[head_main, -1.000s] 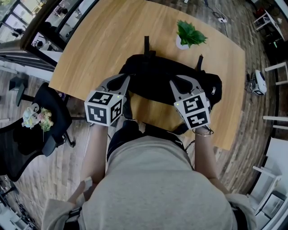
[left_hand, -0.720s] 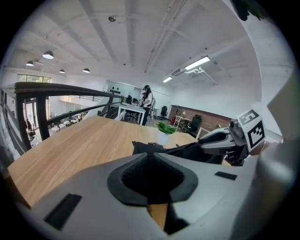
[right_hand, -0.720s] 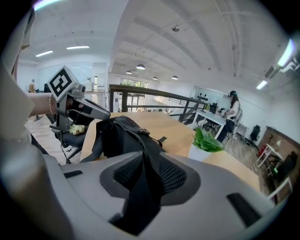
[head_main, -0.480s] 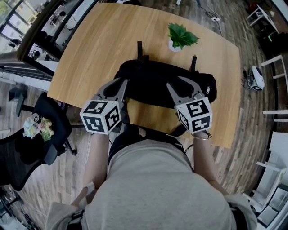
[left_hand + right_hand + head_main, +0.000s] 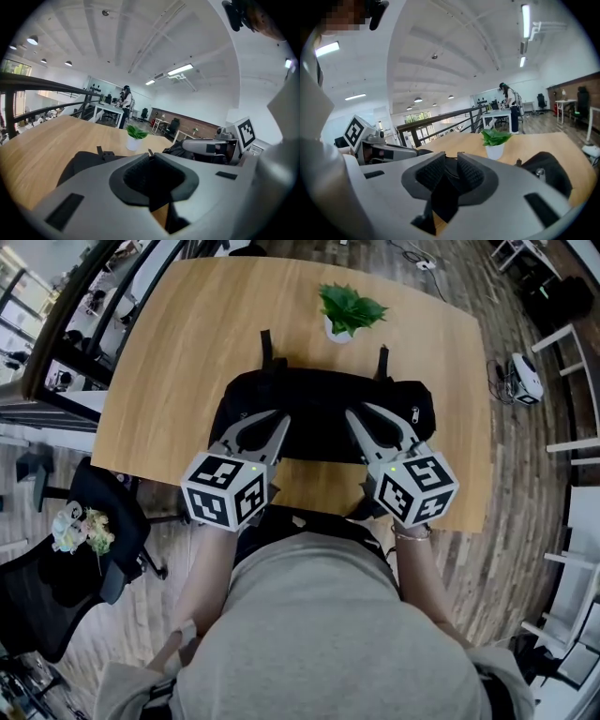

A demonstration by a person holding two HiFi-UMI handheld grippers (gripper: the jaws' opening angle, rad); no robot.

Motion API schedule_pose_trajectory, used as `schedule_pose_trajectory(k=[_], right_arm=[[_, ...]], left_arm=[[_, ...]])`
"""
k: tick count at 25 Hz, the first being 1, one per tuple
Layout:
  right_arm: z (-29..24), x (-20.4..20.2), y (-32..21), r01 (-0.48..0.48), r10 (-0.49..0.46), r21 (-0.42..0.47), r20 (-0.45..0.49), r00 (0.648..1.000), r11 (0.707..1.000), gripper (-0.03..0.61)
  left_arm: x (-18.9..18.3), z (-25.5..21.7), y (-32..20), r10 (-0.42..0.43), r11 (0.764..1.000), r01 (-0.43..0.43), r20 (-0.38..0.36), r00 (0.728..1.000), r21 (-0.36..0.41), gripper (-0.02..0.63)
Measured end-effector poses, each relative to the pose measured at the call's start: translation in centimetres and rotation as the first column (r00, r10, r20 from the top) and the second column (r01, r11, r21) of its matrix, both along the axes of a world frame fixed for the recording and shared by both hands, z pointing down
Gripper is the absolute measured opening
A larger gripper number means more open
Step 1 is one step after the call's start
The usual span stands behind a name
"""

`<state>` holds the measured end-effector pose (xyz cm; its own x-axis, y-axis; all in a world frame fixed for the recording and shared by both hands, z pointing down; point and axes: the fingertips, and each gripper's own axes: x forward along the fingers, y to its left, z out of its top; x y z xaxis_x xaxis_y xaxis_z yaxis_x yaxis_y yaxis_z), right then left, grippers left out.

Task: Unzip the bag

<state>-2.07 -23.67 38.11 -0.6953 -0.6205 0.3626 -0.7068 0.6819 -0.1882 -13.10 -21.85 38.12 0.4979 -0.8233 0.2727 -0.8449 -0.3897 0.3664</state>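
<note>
Lying beneath both, bag [image 5: 319,395]; left hand-held gripper [image 5: 267,418] opening, right hand-held gripper [image 5: 364,412] closing, empty.

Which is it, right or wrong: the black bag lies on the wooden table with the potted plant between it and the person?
Wrong, per the head view: the black bag lies on the wooden table with the potted plant beyond it.

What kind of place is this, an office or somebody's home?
Most likely an open-plan office or lab: a black office chair beside the wooden table, ceiling strip lights, and far desks where a person stands.
</note>
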Motion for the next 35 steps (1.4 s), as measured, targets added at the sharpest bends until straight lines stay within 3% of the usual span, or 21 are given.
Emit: schedule_pose_trajectory(k=[5, 9, 13, 17, 35], right_arm=[[-0.2, 0.3, 1.3, 0.001, 0.0, -0.008, 0.033, 0.999, 1.0, 0.009], [-0.2, 0.4, 2.2, 0.029, -0.028, -0.014, 0.083, 0.996, 0.999, 0.006], [-0.3, 1.1, 2.6, 0.008, -0.007, -0.012, 0.115, 0.993, 1.0, 0.006], [0.0, 1.2, 3.1, 0.01, 0.001, -0.068, 0.152, 0.988, 0.998, 0.006], [1.6, 0.4, 4.0, 0.053, -0.044, -0.115, 0.078, 0.996, 0.992, 0.005]], left_arm=[[2.6, -0.5, 0.2, 0.075, 0.997, -0.076, 0.006, 0.997, 0.011, 0.039], [4.4, -0.5, 0.4, 0.136, 0.99, -0.137, 0.024, 0.99, 0.032, 0.029], [5.6, 0.0, 0.7, 0.159, 0.987, -0.159, 0.034, 0.987, 0.008, 0.029], [6.5, 0.9, 1.1, 0.179, 0.984, -0.178, 0.049, 0.983, -0.026, 0.028], [6.9, 2.3, 1.2, 0.183, 0.981, -0.175, 0.099, 0.978, -0.089, 0.023]])
